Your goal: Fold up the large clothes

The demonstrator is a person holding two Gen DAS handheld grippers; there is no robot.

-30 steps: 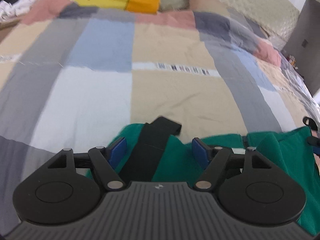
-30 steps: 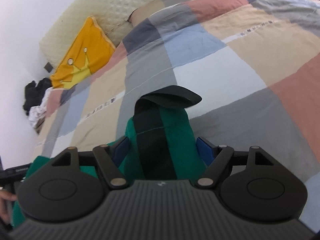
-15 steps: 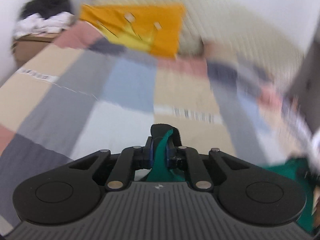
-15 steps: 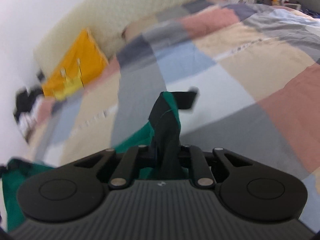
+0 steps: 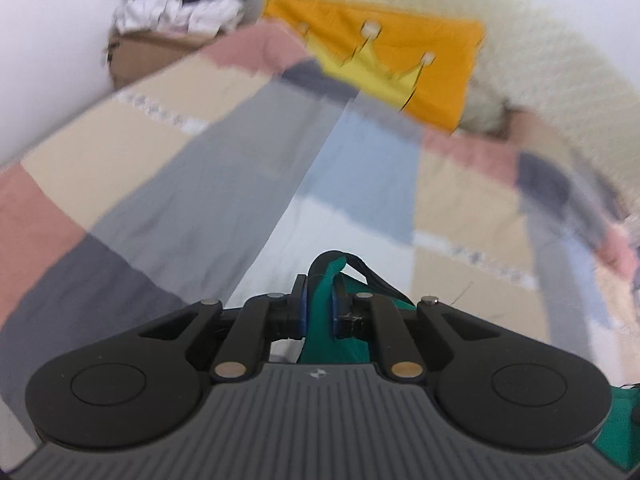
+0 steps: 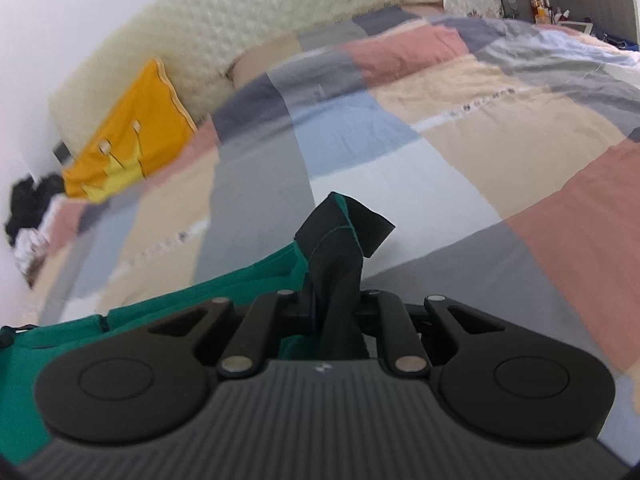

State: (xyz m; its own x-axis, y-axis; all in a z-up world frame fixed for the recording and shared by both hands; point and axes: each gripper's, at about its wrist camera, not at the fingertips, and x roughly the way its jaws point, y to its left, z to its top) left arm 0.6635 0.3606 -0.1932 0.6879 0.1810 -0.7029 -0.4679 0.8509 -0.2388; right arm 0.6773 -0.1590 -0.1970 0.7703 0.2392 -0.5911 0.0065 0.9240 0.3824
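A green garment with black trim (image 6: 168, 316) lies on a patchwork bedspread (image 6: 460, 152). My left gripper (image 5: 320, 304) is shut on a bunched green edge of the garment (image 5: 328, 280), whose black trim loops just past the blue pads. My right gripper (image 6: 334, 300) is shut on another edge, where a black strap with green lining (image 6: 340, 232) sticks up beyond the fingers. From there the green cloth stretches away to the left in the right wrist view. Both pinched edges hang lifted off the bedspread (image 5: 224, 184).
An orange cushion with a yellow crown (image 5: 384, 60) leans on the quilted cream headboard (image 6: 224, 32). A pile of black and white clothes (image 5: 180, 4) sits on a brown box in the corner. Small bottles (image 6: 540, 4) stand at the far right.
Both grippers have gone from open around the garment's edges to shut on them. The left one has lifted and swung left, so the cushion and clothes pile now show ahead.
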